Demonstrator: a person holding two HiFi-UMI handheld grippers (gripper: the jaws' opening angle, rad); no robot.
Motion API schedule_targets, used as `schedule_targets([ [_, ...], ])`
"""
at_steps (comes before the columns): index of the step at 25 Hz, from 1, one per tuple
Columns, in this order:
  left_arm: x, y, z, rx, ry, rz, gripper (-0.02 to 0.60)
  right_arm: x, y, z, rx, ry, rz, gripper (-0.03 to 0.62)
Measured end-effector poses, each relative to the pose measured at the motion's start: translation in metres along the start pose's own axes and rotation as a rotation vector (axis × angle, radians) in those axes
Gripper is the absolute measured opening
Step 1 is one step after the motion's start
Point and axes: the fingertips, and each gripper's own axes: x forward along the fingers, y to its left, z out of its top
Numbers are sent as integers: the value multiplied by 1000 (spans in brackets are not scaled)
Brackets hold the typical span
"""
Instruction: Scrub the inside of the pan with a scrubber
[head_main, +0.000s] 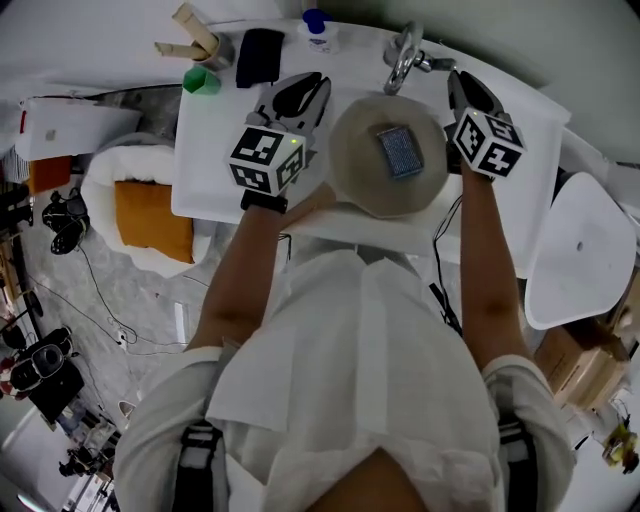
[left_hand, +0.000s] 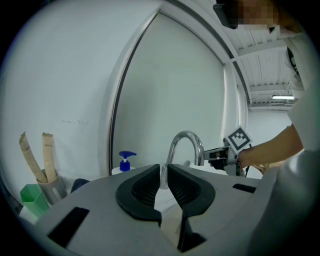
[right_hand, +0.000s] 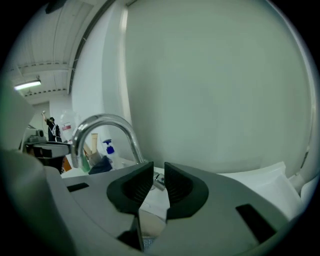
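A round beige pan (head_main: 360, 170) sits below the faucet, and a blue-grey scrubber (head_main: 400, 151) lies loose in its middle. My left gripper (head_main: 310, 88) (left_hand: 163, 172) is at the pan's left rim, its jaws closed to a thin slit. A beige strip shows low in that slit; whether it is gripped I cannot tell. My right gripper (head_main: 463, 86) (right_hand: 159, 172) is at the pan's right rim, clear of the scrubber. Its jaws stand a little apart with nothing between the pads. From the left gripper view, the right gripper (left_hand: 226, 155) shows beside the faucet.
A chrome faucet (head_main: 403, 55) (left_hand: 185, 145) (right_hand: 105, 127) arches over the pan's far side. Along the back of the white counter (head_main: 205, 170) stand a soap bottle (head_main: 316, 28), a dark cloth (head_main: 259, 55), a green cup (head_main: 200, 80) and a utensil holder (head_main: 200, 42). A wall rises close behind.
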Motion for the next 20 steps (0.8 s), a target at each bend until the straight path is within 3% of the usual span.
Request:
schedule_targets([
  [5, -6, 5, -1, 3, -1, 1, 61, -36, 34, 3, -5, -63, 65, 64],
  [11, -1, 23, -10, 49, 49, 2, 134, -56, 58, 3, 8, -90, 109, 64],
  [13, 6, 28, -15, 67, 74, -13, 188, -59, 63, 2, 13, -90, 116, 66],
  [20, 30, 50, -17, 91, 118, -66, 273, -56, 76, -7, 18, -70, 146, 69],
])
